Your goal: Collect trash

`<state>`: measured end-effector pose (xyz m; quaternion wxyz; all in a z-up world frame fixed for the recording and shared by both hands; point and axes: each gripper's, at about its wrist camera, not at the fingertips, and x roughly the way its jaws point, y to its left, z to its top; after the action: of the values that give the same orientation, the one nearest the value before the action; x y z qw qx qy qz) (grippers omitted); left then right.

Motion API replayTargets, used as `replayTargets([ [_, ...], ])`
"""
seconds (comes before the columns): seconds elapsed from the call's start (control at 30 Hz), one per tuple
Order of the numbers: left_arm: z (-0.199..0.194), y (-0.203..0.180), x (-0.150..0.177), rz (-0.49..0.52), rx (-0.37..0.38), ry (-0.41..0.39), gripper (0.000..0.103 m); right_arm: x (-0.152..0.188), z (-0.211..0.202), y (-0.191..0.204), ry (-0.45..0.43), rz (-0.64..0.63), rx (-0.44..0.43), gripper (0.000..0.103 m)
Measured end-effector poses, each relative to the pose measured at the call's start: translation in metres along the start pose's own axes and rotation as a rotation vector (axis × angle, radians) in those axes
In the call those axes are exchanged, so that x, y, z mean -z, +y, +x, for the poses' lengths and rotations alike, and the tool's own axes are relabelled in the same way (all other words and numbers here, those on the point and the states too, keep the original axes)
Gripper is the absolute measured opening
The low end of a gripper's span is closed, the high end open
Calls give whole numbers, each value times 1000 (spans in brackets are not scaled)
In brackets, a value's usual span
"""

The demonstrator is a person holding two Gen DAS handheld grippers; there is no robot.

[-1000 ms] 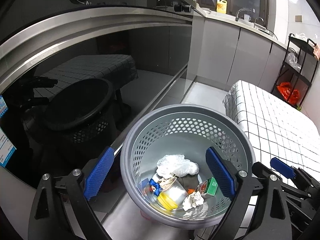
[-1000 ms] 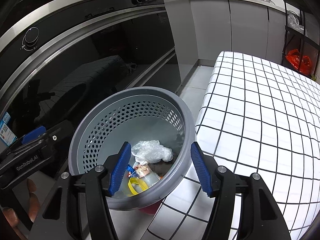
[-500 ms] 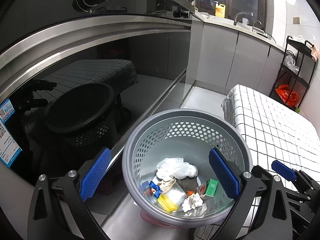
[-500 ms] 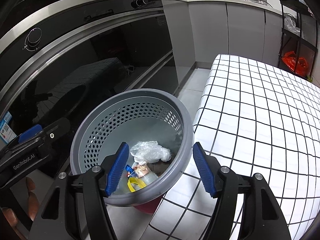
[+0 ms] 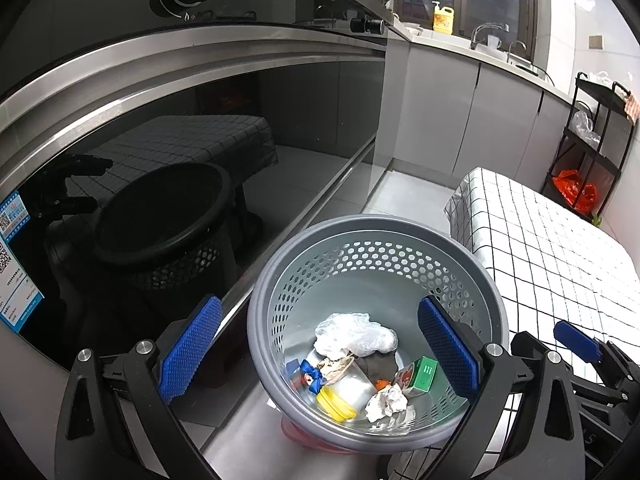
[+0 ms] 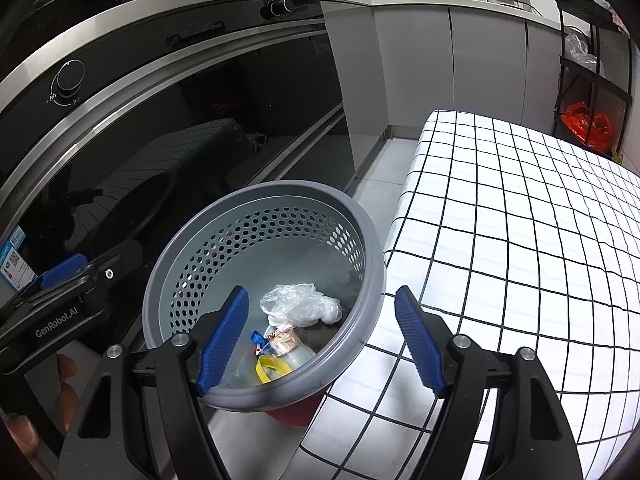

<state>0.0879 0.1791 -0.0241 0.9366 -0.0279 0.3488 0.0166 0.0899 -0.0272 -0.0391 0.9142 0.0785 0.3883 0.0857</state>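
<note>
A grey perforated trash basket (image 5: 360, 256) stands on the floor between the oven front and the table; it also shows in the right wrist view (image 6: 256, 216). Inside lie a crumpled clear plastic bag (image 5: 354, 334), a yellow lid (image 5: 334, 402), a green carton (image 5: 422, 374), a paper ball (image 5: 386, 402) and blue scraps. My left gripper (image 5: 316, 354) is open and empty above the basket. My right gripper (image 6: 320, 338) is open and empty above the basket's near rim. The bag (image 6: 298, 304) and the lid (image 6: 272, 366) show there too.
A black glass oven front (image 5: 160, 160) with a steel band runs along the left. A table with a white checked cloth (image 6: 520, 216) stands right of the basket. Grey cabinets (image 5: 460, 108) and a black rack (image 5: 592, 140) with a red bag stand behind.
Both grippers have risen and drawn back from the basket, so it looks smaller and lower in both views. Both stay open and empty. The trash has not moved.
</note>
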Motion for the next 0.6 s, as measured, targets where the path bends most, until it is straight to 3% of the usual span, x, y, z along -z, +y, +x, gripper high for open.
replayTargets([
  [0.13,0,-1,0,5,4,8,97,-1,-1,1,-2,-1,5,78],
  [0.6,0,-1,-1,0,0,6,97,0,-9,5,-10,-17,29,78],
])
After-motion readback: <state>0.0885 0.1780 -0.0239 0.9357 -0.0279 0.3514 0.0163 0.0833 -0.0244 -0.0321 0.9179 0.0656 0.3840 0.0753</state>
